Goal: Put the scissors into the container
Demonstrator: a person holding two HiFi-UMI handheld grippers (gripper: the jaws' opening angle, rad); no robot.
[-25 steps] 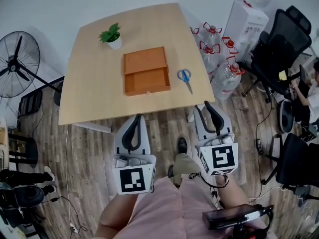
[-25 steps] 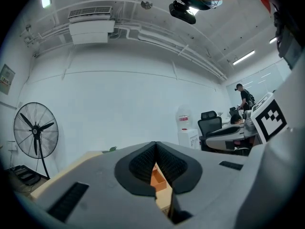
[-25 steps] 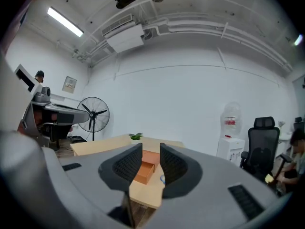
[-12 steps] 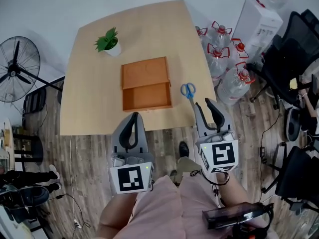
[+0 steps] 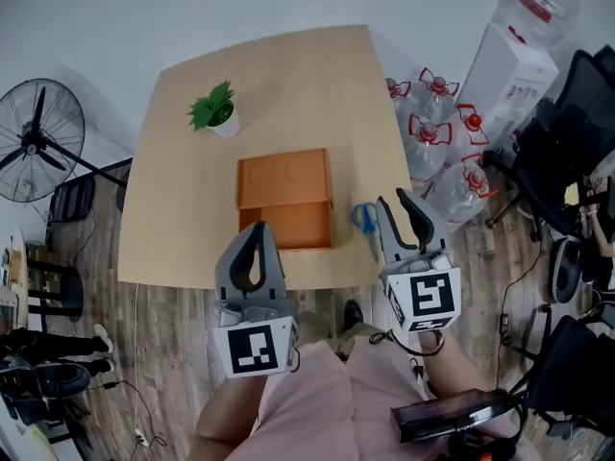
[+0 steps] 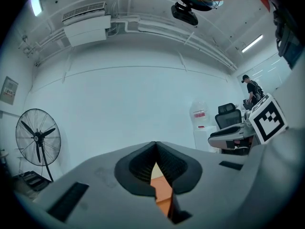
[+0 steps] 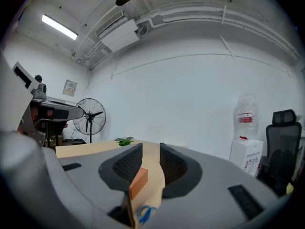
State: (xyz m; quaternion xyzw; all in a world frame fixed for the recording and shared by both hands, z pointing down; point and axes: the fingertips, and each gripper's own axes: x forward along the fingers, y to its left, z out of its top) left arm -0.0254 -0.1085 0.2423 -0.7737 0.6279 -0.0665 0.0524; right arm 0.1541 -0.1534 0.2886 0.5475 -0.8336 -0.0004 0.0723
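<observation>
Blue-handled scissors [image 5: 365, 218] lie flat on the wooden table [image 5: 288, 75], just right of an orange container [image 5: 285, 200] whose near compartment is uncovered. My right gripper [image 5: 392, 198] hovers over the table's near right edge, right beside the scissors, open and empty. In the right gripper view the scissors [image 7: 145, 213] and the container [image 7: 138, 181] show low between the jaws of the right gripper [image 7: 151, 147]. At the near edge, in front of the container, my left gripper [image 5: 256, 227] is shut and empty. The container [image 6: 159, 185] shows through the slit of the left gripper [image 6: 155, 144].
A small potted plant [image 5: 213, 109] stands at the table's far left. Several water bottles [image 5: 437, 123] and a white dispenser [image 5: 509, 65] crowd the floor to the right, with black office chairs [image 5: 577, 113] beyond. A standing fan [image 5: 34, 142] is at the left.
The table has come closer in the head view. Both grippers now reach over its near edge, the right one beside the scissors. Jaw states look unchanged.
</observation>
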